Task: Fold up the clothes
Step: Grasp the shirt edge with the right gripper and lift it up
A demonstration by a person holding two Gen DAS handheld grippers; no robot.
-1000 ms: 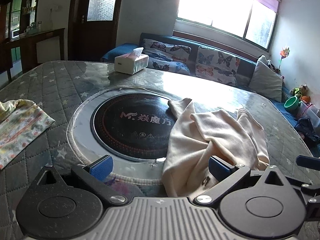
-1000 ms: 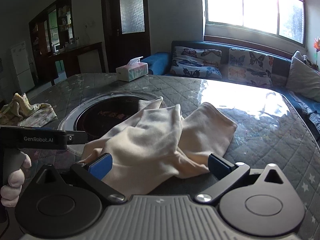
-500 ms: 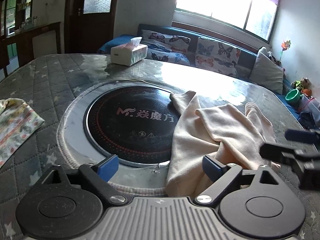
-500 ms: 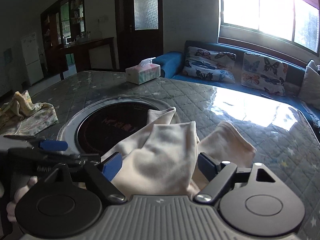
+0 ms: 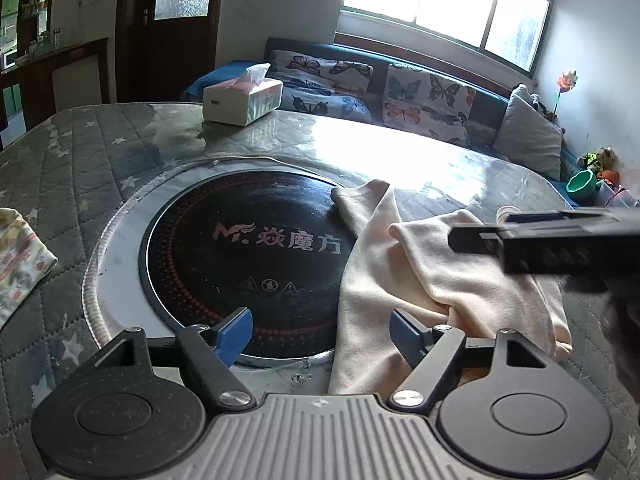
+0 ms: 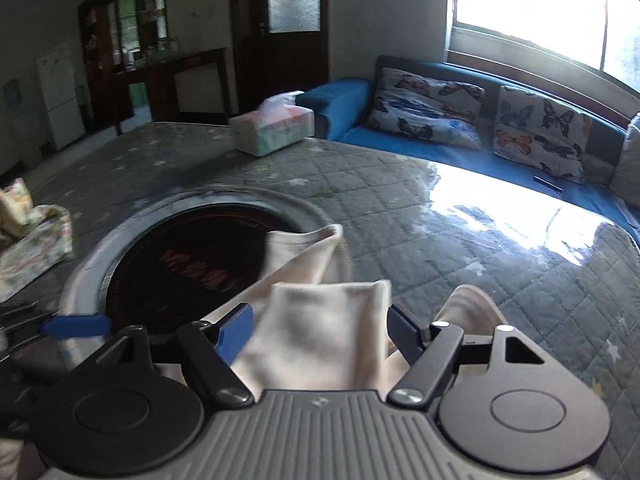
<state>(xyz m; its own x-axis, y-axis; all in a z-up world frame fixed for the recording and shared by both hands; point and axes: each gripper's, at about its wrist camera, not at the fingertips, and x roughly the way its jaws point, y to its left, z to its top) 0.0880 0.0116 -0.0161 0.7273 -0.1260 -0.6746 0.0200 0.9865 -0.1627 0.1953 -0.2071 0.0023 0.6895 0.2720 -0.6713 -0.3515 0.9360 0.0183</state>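
My left tool (image 5: 322,334) is hovering low over the desk (image 5: 100,152) with its blue pads spread wide apart, gripping nothing. Between the pads I'm seeing the rim of the black round cooktop (image 5: 248,240) and the left edge of the cream garment (image 5: 384,280). My right tool (image 6: 320,334) is also sitting wide open, pads apart, with a fold of the cream garment (image 6: 320,320) lying between them; I can't tell if either pad is touching the cloth, since that view is blurring a bit. In the left wrist view the right tool (image 5: 472,236) is coming in from the right edge as a dark bar, hanging just above the raised folds of the garment.

The garment is lying crumpled on the desk, its left part draping over the right side of the cooktop, the rest spreading onto the grey quilted star-print cover toward the right. One narrow end is pointing away from me toward the window glare.

A tissue box (image 5: 242,98) is standing at the far side of the desk, well apart from the garment. A floral patterned cloth (image 5: 20,264) is lying at the left edge of the desk. Behind the desk a blue sofa (image 6: 344,100) is carrying butterfly cushions (image 5: 428,96). In the right wrist view the left tool's blue pad (image 6: 78,326) is showing at the left edge.
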